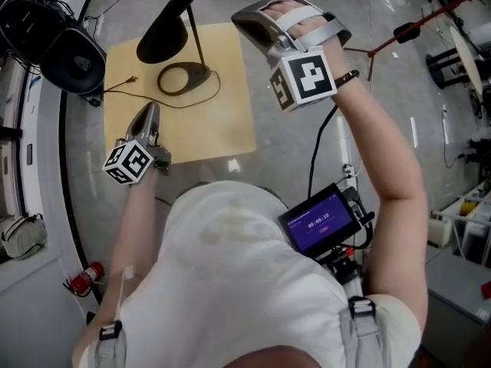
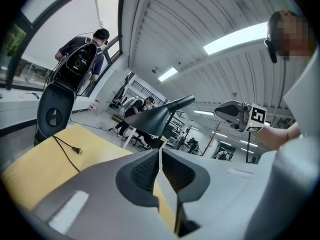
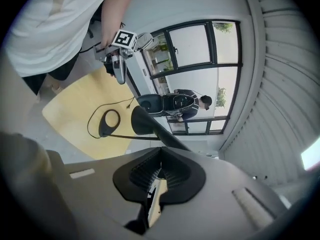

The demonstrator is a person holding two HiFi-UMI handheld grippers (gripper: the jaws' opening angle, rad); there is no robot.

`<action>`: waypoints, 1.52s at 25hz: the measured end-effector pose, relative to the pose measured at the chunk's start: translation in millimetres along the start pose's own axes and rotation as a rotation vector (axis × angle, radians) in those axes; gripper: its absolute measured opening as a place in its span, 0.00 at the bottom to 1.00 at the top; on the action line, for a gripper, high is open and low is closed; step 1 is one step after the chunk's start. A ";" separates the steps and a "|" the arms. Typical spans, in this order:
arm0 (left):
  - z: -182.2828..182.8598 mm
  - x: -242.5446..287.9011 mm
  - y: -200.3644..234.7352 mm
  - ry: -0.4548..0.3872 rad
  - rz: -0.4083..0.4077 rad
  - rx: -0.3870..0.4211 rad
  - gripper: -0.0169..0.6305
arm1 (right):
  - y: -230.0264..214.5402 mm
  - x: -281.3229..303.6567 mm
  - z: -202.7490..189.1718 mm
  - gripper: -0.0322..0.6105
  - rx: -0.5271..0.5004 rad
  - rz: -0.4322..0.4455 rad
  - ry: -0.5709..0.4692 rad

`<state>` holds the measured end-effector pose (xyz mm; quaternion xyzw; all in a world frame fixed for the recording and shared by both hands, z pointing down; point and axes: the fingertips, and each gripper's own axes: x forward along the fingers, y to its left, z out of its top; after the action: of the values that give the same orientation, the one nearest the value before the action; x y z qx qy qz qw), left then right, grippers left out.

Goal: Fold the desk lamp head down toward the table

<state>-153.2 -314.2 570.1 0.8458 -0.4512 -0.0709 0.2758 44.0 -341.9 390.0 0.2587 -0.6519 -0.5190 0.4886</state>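
So, in the head view your left gripper [image 1: 150,110] sits at the lower left, over the near left part of the yellow desk [image 1: 222,113]. Its jaws are pressed together with nothing between them, and its own view shows the pads meeting in a thin line. Your right gripper [image 1: 239,23] is at the upper middle of the frame, by the desk's far right corner. Its jaws are closed and empty too.

The lamp head [image 1: 163,41] is the dark cone at the upper left-centre of the head view. It hangs above the desk, with its base [image 1: 184,77] flat on the desktop just below it in the frame. A thin stem [image 1: 196,37] runs up from the base. The cord [image 1: 132,79] trails off to the left and ends in a loose plug lying on the desk.

Neither gripper touches the lamp. In the left gripper view the lamp head [image 2: 150,119] shows just above the jaws, a bit beyond them.
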 end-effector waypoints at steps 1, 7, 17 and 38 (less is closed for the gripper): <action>-0.3 -1.9 -8.1 -0.003 -0.001 0.016 0.05 | 4.7 -6.5 -0.4 0.07 0.023 0.009 -0.010; -10.5 -10.8 -61.0 -0.001 -0.004 0.106 0.05 | 40.4 -43.9 -9.3 0.07 0.183 0.076 -0.077; -30.9 -52.3 -125.6 -0.010 0.038 0.221 0.05 | 109.8 -87.7 -20.6 0.07 0.605 0.241 -0.209; -100.7 -83.6 -201.1 0.058 -0.047 0.299 0.05 | 217.6 -175.9 20.3 0.07 1.431 0.243 -0.551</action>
<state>-19.2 -118.0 536.9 0.8894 -0.4288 0.0149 0.1580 131.0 -113.5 527.8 0.2996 -0.9502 0.0397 0.0766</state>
